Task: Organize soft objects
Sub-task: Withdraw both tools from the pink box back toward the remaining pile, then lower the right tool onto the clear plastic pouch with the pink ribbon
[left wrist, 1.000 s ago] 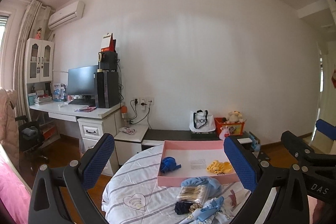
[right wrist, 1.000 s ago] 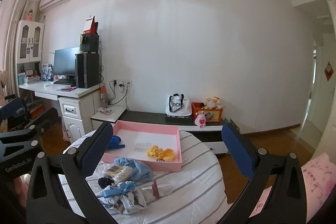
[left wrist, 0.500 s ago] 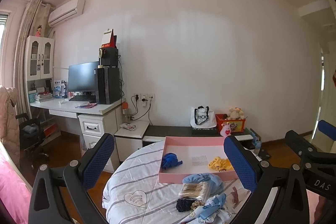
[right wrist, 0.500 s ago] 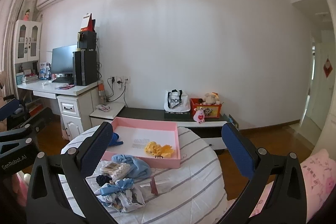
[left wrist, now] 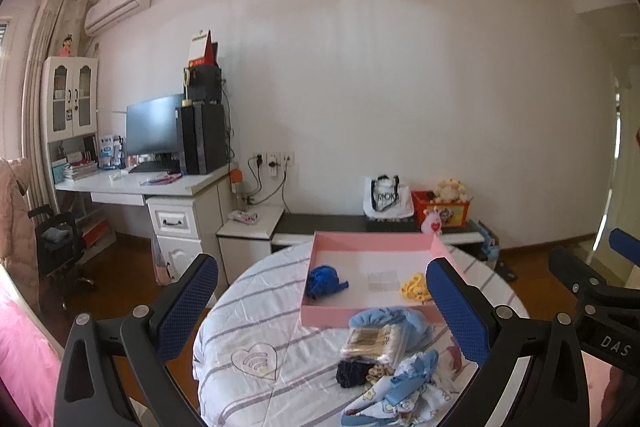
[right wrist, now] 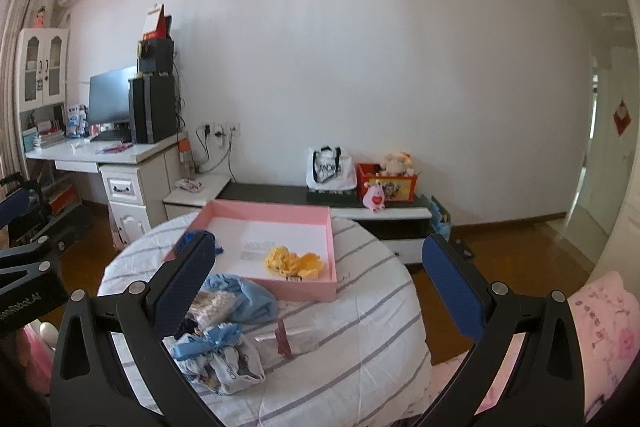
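A pink tray (left wrist: pixel 320 319) (right wrist: pixel 264 207) rests on the round table with a striped cloth (left wrist: pixel 256 311) (right wrist: pixel 360 339). Inside it lie a dark blue soft item (left wrist: pixel 325 279) and a yellow soft item (left wrist: pixel 416 287) (right wrist: pixel 294 262). In front of the tray sits a pile: a light blue fabric piece (left wrist: pixel 408 319) (right wrist: pixel 250 299), a clear packet (left wrist: pixel 372 341), a dark navy item (left wrist: pixel 352 373) and a printed blue-white cloth (left wrist: pixel 404 395) (right wrist: pixel 218 361). My left gripper (left wrist: pixel 322 311) and right gripper (right wrist: pixel 320 287) both hover open above the table, holding nothing.
A pink hair clip (right wrist: pixel 283 343) lies on the cloth. Behind the table stand a low dark TV bench (right wrist: pixel 304 193), a white desk (left wrist: pixel 160 187) with monitor, a tote bag (left wrist: pixel 386 197) and an orange toy box (left wrist: pixel 440 213). Pink bedding (right wrist: pixel 600 339) is at the right.
Both grippers have dipped and moved closer to the table, so the tray and pile sit higher and larger in view. Both stay open.
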Tool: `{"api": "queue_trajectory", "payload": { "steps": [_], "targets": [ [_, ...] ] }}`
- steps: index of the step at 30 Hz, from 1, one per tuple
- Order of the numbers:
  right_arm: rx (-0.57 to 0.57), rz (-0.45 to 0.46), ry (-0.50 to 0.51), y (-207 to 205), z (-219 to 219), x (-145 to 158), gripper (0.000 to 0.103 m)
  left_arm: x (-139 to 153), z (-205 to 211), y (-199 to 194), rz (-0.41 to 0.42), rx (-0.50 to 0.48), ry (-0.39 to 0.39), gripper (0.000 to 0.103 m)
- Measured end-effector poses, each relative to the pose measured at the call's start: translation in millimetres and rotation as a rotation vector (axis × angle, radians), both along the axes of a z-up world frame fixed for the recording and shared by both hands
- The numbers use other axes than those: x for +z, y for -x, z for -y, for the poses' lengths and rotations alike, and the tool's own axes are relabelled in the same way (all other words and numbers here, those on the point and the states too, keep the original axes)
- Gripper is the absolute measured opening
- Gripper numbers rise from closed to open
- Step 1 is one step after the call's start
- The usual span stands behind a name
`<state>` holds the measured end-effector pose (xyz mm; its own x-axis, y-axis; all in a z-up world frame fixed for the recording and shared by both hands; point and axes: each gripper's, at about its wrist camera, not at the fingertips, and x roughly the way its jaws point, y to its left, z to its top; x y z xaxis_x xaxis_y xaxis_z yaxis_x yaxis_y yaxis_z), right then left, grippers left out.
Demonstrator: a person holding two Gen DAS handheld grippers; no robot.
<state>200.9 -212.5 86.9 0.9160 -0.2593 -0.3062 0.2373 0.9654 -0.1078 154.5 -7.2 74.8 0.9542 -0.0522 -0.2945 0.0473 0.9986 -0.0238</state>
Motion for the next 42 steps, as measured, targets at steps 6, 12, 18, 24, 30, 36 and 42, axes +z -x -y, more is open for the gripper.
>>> {"api": "queue_trajectory", "payload": {
  "steps": [6, 12, 18, 24, 30, 36, 42],
  "targets": [
    [-0.023, -0.107, -0.026, -19.8, 12.1, -31.1, 0.103, -18.4, 2.7, -20.7, -0.093, 0.008, -0.033, 0.103],
    [-0.036, -0.261, -0.064, -51.7, 28.2, -73.2, 0.103, -43.0, 0.4, -50.0, -0.219, -0.008, -0.051, 0.103],
    [-0.029, -0.402, -0.087, -84.2, 39.5, -116.8, 0.103, -67.1, -7.8, -84.8, -0.335, 0.021, -0.047, 0.103],
    [0.023, -0.5, -0.099, -108.3, 40.5, -151.1, 0.103, -89.3, -26.7, -116.8, -0.429, 0.094, -0.014, 0.103],
    [0.091, -0.532, -0.162, -121.0, 41.9, -165.3, 0.103, -103.0, -42.1, -134.5, -0.456, 0.144, -0.003, 0.103],
    [0.126, -0.559, -0.225, -130.0, 44.3, -170.4, 0.103, -118.3, -51.5, -140.4, -0.478, 0.139, 0.014, 0.103],
    [0.141, -0.599, -0.306, -142.5, 52.0, -179.9, 0.103, -124.8, -60.4, -140.9, -0.495, 0.137, 0.028, 0.103]
  ]
}}
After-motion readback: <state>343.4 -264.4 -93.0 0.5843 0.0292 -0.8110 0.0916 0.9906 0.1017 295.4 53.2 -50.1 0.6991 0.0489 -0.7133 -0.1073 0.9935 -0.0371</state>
